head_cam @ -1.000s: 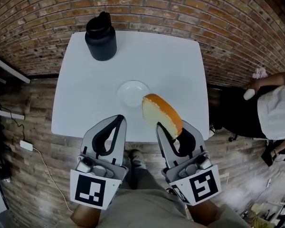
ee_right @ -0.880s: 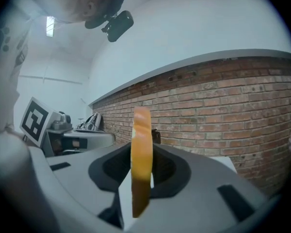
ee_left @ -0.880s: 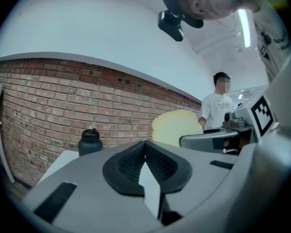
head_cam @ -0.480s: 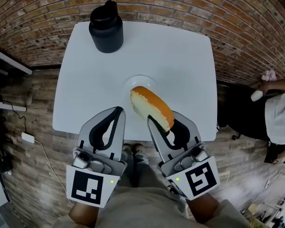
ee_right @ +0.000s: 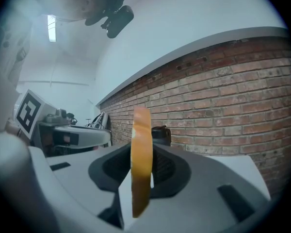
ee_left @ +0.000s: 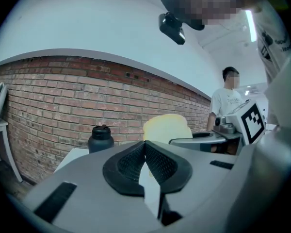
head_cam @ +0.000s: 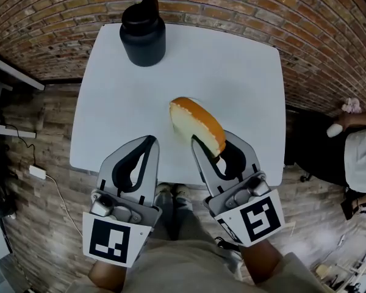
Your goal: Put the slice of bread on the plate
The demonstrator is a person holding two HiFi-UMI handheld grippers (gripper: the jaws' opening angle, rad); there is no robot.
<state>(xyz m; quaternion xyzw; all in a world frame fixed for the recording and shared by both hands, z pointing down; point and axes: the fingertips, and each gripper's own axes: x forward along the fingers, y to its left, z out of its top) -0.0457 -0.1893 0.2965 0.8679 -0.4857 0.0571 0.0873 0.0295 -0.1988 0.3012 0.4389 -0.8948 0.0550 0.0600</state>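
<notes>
Over the white table (head_cam: 244,72), the right gripper (head_cam: 212,141) clamps the slice of bread (head_cam: 195,124) upright; the left gripper (head_cam: 147,142) is closed on nothing.

We record the slice of bread (head_cam: 197,125) as pale cream on its face with an orange-brown crust. The worktop (head_cam: 232,72) is plain white; the bottle (head_cam: 143,34) is black. The left tongs (head_cam: 147,145) and right tongs (head_cam: 212,145) are light grey with black pads (ee_left: 131,163) and carry black-and-white square markers. The brick wall (head_cam: 280,5) is red-brown, pale-jointed.
</notes>
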